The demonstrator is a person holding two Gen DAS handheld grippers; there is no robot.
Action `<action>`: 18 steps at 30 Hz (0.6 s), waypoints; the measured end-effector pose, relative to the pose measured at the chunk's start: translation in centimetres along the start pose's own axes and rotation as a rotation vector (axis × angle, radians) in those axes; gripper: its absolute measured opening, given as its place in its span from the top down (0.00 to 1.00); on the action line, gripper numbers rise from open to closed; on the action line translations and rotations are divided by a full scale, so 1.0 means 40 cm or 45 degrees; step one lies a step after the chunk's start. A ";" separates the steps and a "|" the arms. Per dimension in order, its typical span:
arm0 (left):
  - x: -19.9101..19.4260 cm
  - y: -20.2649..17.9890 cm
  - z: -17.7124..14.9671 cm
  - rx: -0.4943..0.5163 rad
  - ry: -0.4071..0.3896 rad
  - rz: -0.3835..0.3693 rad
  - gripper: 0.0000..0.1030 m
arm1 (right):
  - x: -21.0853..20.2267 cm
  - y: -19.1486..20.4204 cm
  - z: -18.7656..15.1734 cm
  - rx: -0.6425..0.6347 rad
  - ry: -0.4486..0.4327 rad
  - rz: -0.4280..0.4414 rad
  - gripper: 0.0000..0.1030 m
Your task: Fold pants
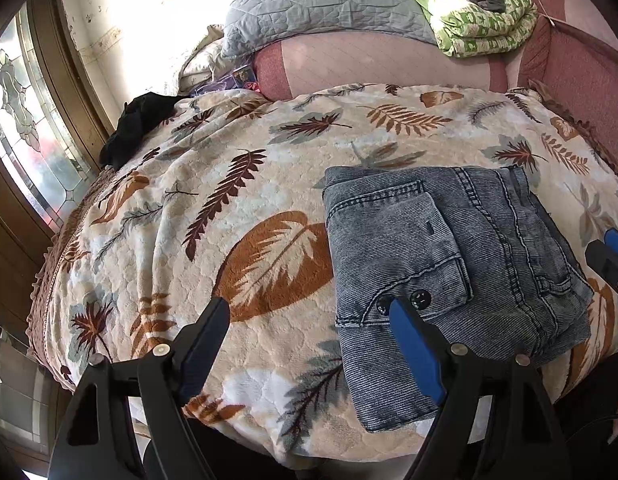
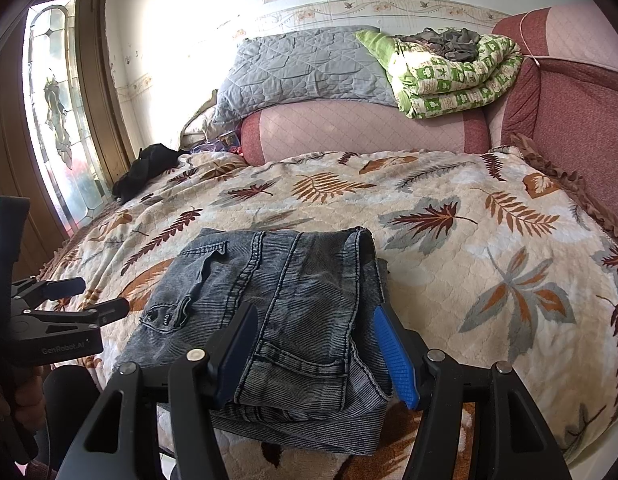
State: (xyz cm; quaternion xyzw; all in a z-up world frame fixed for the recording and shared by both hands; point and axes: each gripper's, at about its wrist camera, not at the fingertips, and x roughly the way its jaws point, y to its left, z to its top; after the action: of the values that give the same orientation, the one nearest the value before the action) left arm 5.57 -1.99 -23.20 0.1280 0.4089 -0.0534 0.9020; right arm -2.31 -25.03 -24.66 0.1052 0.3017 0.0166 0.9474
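Grey-blue denim pants (image 1: 441,264) lie folded into a compact stack on the leaf-print blanket (image 1: 229,208). My left gripper (image 1: 309,312) is open and empty, hovering at the near left edge of the pants, its right finger over the buttoned waistband. In the right wrist view the pants (image 2: 277,312) lie just ahead. My right gripper (image 2: 315,320) is open, its fingers either side of the stack's near right corner, holding nothing. The left gripper also shows in the right wrist view (image 2: 89,296), open, at the far left.
A grey quilt (image 2: 305,68) and a green patterned quilt (image 2: 453,76) lie on the pink sofa back (image 2: 369,128). A black garment (image 2: 149,168) lies at the blanket's far left corner. A glass door (image 2: 53,112) stands at left.
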 end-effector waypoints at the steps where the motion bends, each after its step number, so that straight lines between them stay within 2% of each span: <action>1: -0.001 0.001 0.000 -0.001 0.001 0.000 0.20 | 0.000 0.000 0.001 0.000 0.000 0.000 0.38; 18: 0.002 0.002 -0.001 -0.003 0.002 -0.003 0.20 | 0.002 0.002 -0.004 -0.004 0.004 -0.001 0.38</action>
State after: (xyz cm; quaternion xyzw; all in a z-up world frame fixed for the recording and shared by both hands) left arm 5.62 -1.90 -23.27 0.1265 0.4097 -0.0540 0.9018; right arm -2.32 -24.91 -24.84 0.1037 0.3030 0.0169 0.9472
